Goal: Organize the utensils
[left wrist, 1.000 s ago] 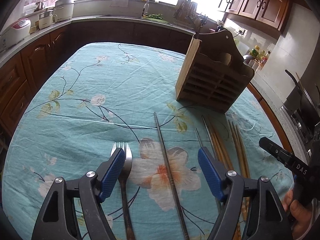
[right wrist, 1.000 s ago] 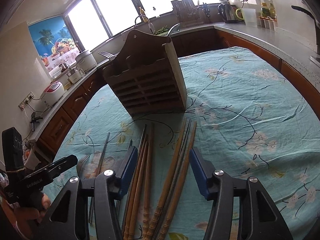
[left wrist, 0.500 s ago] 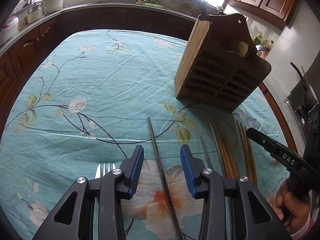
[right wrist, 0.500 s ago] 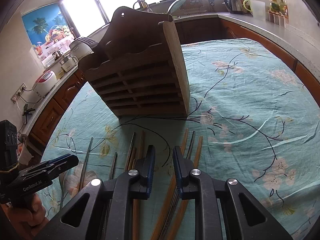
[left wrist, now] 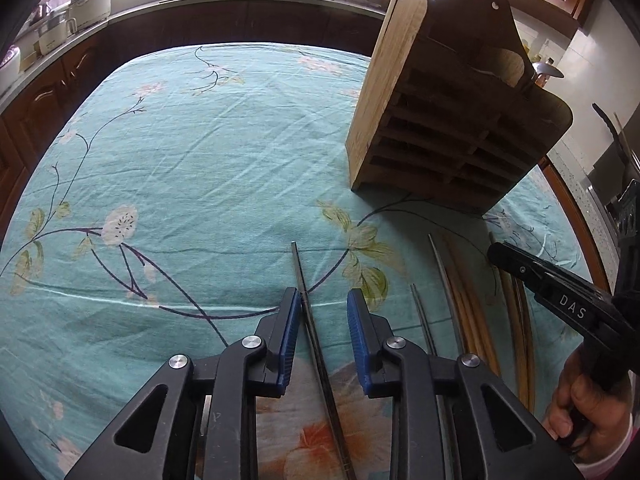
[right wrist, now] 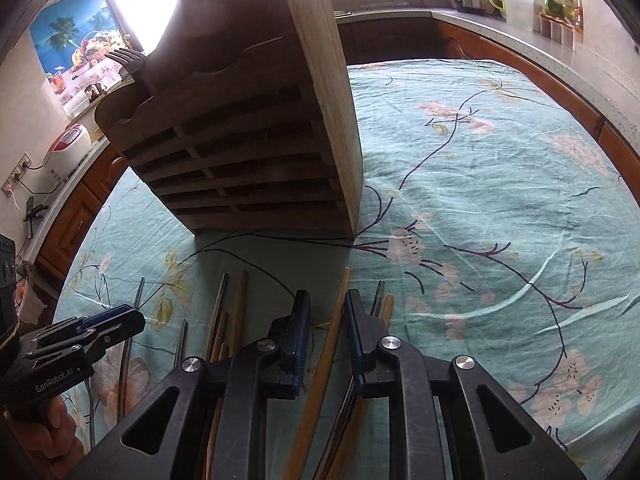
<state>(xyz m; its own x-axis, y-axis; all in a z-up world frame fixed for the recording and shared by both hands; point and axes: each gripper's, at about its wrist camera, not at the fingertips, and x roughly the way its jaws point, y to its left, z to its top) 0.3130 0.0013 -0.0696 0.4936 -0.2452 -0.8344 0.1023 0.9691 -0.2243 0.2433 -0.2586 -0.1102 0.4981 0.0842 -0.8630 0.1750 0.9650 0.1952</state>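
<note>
A thin metal chopstick (left wrist: 299, 268) lies on the teal floral tablecloth (left wrist: 180, 160). My left gripper (left wrist: 324, 312) straddles it, jaws closing: the left pad is almost on the stick and a gap remains at the right pad. A light wooden chopstick (right wrist: 342, 284) lies between the narrow jaws of my right gripper (right wrist: 327, 312), near the right pad, with a gap on the left side. More wooden chopsticks (right wrist: 240, 300) and a second metal one (left wrist: 420, 308) lie beside them. The slatted wooden utensil holder (right wrist: 248, 160) stands just beyond.
A fork (right wrist: 124, 56) and a spoon (left wrist: 548, 70) stick up from the holder's (left wrist: 440, 140) top. A person's hand (left wrist: 588, 412) grips the right tool at the lower right. Dark wooden cabinets and a counter with appliances (left wrist: 88, 4) ring the table.
Both grippers came forward and down toward the holder, and their jaws narrowed around a chopstick each. The fork on the cloth slid out of the left wrist view.
</note>
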